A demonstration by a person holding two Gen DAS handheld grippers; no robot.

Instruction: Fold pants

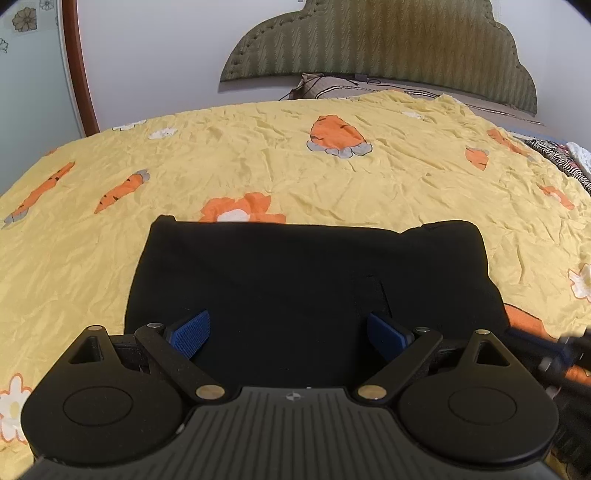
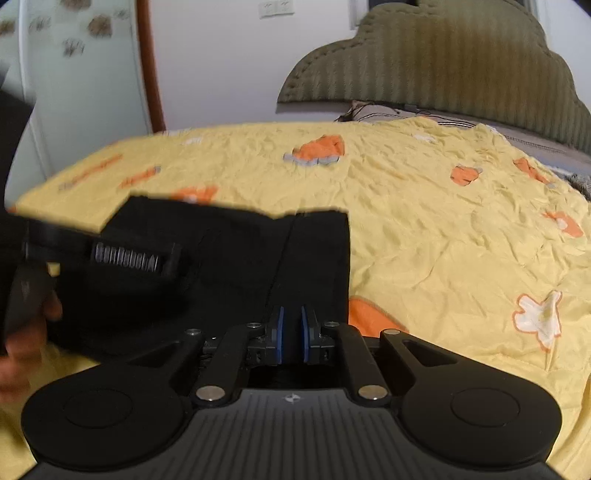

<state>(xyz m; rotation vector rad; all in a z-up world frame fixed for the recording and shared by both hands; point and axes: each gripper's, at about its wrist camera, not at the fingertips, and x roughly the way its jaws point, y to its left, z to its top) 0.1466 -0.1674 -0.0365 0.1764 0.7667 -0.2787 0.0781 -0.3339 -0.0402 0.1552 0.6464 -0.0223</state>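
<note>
Left wrist view: your left gripper [image 1: 288, 338] hovers released over black pants [image 1: 306, 280], already folded compactly on the yellow bedspread [image 1: 332, 177]. Right wrist view: your right gripper [image 2: 291, 334] is nearly clenched, apparently empty; little folding seems left.

This is a bedroom in a home. A bed fills most of both views, spread with a wrinkled yellow bedsheet [image 1: 295, 173] printed with orange carrots and white flowers. At twelve o'clock an olive, padded headboard [image 1: 388, 40] with a scalloped outline stands against a plain white wall [image 1: 155, 55]. A pillow [image 1: 332, 86] lies at its foot. At ten o'clock a door [image 1: 29, 74] with flower decals sits in a curved reddish-brown wooden frame [image 1: 79, 70]. A wall switch plate [image 2: 276, 8] shows near twelve o'clock in the right wrist view.
</note>
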